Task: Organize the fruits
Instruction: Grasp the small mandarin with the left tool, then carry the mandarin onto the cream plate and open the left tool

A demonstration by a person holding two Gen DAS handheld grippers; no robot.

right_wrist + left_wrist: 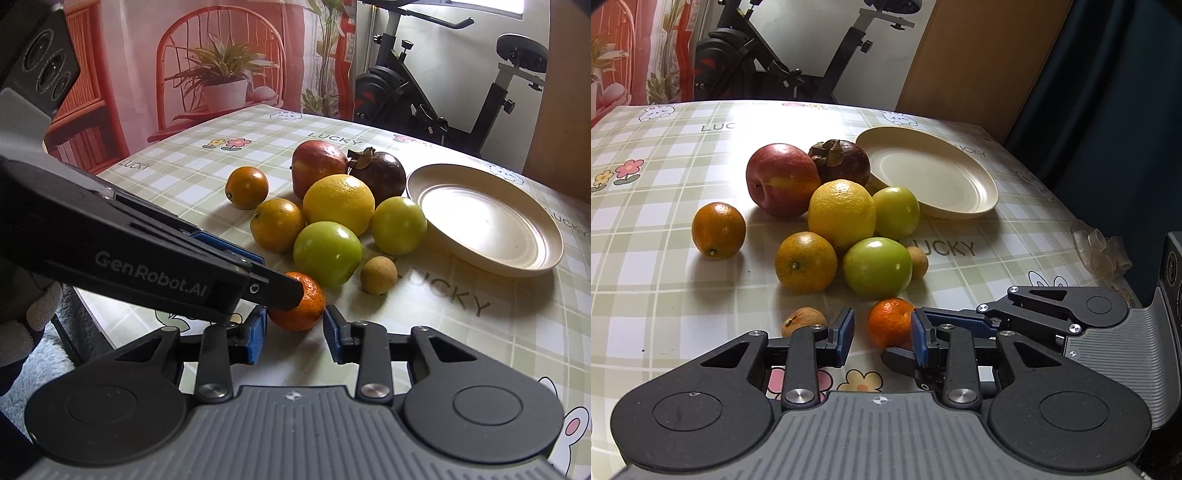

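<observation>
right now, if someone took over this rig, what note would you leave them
Left claw: open, level with the small mandarin, not gripping it.
Right claw: open, just behind the same mandarin, empty.
Plate: empty, at the right of the pile.
Still on the tablecloth: red apple, mangosteen, lemon, two green fruits, two oranges, two small brown fruits.
Done: nothing moved onto the plate yet.
Left: every fruit; the mandarin looks the likely first pick.
</observation>
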